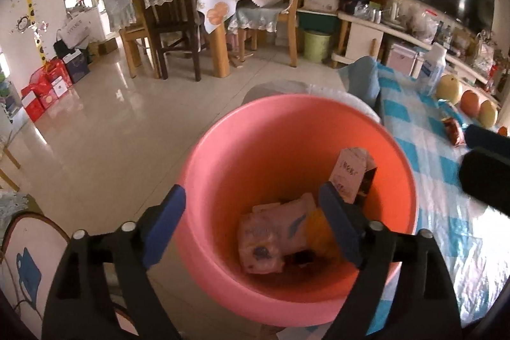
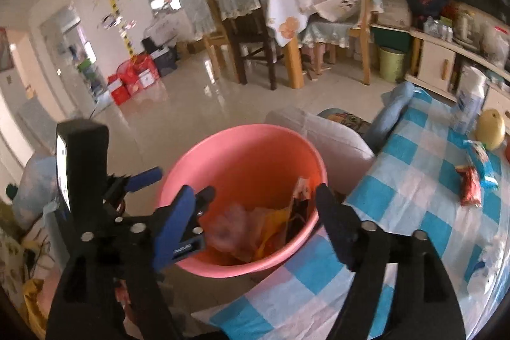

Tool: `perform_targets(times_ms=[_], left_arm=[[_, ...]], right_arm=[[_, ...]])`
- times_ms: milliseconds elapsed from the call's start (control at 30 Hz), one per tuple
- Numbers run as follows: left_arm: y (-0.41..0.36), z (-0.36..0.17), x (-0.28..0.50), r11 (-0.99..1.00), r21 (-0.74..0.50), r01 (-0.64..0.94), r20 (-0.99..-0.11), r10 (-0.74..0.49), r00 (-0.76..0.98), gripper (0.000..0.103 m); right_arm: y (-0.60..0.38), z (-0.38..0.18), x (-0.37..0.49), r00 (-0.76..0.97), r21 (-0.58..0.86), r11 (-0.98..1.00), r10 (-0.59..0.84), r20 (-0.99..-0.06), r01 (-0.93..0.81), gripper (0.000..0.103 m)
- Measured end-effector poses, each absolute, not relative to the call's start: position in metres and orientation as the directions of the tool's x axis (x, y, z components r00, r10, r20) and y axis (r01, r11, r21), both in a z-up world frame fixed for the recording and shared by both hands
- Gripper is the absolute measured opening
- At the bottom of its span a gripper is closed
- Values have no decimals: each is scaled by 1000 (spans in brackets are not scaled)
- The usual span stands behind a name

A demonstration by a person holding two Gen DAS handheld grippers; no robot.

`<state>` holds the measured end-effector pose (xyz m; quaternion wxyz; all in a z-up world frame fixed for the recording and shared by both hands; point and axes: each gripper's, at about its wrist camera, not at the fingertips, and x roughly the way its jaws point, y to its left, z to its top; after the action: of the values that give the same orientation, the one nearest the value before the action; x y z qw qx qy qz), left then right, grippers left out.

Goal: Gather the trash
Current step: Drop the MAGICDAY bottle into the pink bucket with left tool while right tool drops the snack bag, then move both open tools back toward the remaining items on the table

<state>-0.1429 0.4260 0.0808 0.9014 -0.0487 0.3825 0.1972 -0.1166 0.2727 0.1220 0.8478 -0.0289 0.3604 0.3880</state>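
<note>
both grippers, left (image 1: 251,214) and right (image 2: 255,206), hang jaws spread, empty, over the round pink plastic bucket (image 1: 242,129); crumpled wrappers (image 1: 271,238), blurry-ish, lie below.

Both tools look alike: the left gripper (image 1: 251,203) and the right gripper (image 2: 255,206) have matte black frames, blue pads on the fingers (image 2: 173,222), and round silver screw heads at the joints (small white lettering marks one blue pad (image 2: 183,248), too tiny to read).

Both wrist cameras look steeply down past their tool into the same pink bin (image 1: 296,187) (image 2: 245,171), close up, dining area beyond.
</note>
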Motion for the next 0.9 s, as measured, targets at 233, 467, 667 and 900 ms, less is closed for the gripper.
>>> perform_targets(times_ms=[233, 467, 667, 900], left_arm=[[414, 87, -142, 914, 117, -389, -691, 356, 629, 92], [385, 101, -143, 917, 168, -361, -662, 377, 648, 93], [352, 115, -143, 928, 196, -317, -635, 366, 680, 93], [310, 130, -142, 937, 233, -261, -602, 350, 718, 93]], right_arm=[[228, 116, -122, 505, 236, 767, 588, -632, -597, 90], [192, 113, -138, 548, 189, 805, 534, -644, -563, 90], [168, 117, -153, 584, 138, 824, 497, -641, -549, 92], [137, 125, -170, 640, 85, 845, 461, -615, -528, 92]])
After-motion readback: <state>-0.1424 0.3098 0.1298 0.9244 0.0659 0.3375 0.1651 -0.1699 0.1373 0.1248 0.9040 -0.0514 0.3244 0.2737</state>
